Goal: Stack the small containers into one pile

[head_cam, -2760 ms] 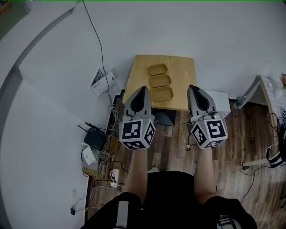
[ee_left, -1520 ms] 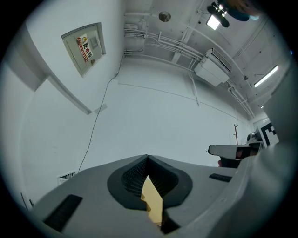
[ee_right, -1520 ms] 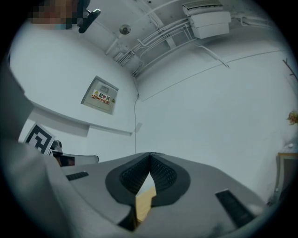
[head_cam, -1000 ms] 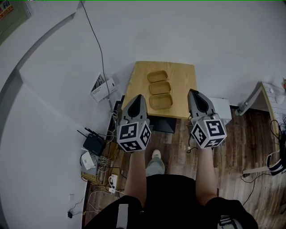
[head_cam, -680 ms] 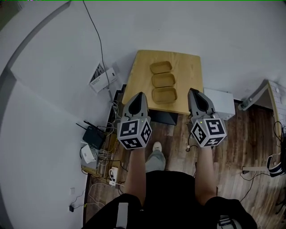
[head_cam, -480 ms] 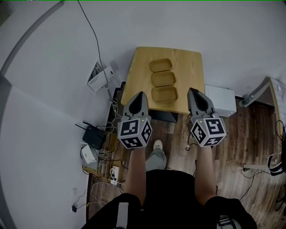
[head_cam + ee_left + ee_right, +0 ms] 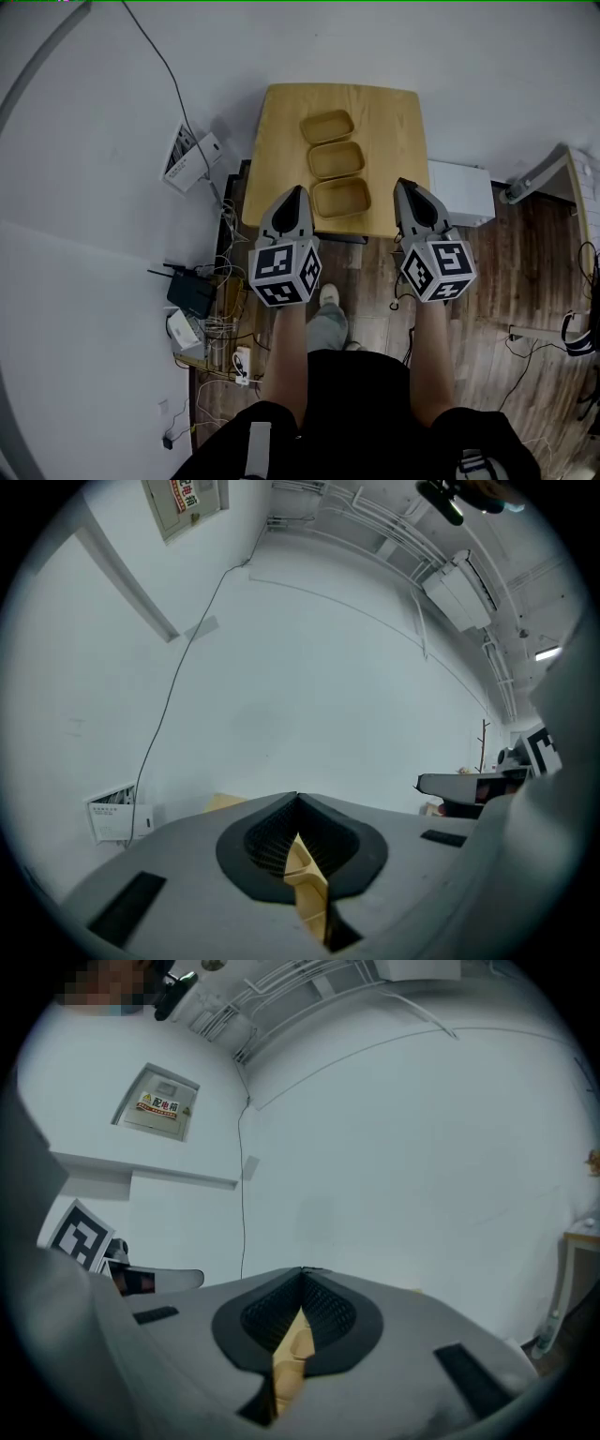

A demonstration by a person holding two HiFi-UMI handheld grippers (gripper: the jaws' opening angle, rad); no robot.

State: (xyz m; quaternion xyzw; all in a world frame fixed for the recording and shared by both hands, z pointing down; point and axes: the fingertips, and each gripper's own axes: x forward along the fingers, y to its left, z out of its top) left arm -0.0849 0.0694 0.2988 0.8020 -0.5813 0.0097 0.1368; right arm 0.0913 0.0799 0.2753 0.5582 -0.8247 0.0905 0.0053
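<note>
**Head view.** Three small containers sit in a row on the table (image 7: 274, 131), none stacked yet: far container (image 7: 327, 126), middle container (image 7: 336, 159), near container (image 7: 341, 198). Their rims touch or nearly touch.
- The left gripper (image 7: 297, 191) and right gripper (image 7: 405, 186) hover over the table's near edge, flanking the near container. Both are pinched closed and empty.
- Risk, as I judge it: closed jaws can only shove. A nudge would drive the near container into the row or skid it crooked, so the jaws must part before either goes in.
- Room: bare wood lies on both sides of the row, a little more on the left.
- Edges: the near edge drops to the floor, with a router (image 7: 190, 293) and a cable tangle (image 7: 225, 323) at the left and a white box (image 7: 459, 192) at the right. A fumbled container would land among them.

**Left gripper view.** The jaws meet at the tips with nothing clamped.
- A tan sliver shows through the slot below, and I cannot tell whether it is table or container.
- The white wall (image 7: 309, 667) fills the view ahead, so there is little room for overshoot past the far container.

**Right gripper view.** Same here: the jaws are together and nothing is held.
- The left gripper's marker cube (image 7: 75, 1234) shows at the left edge.
- The two grippers sit side by side and could knock each other if both converge on one container.
</note>
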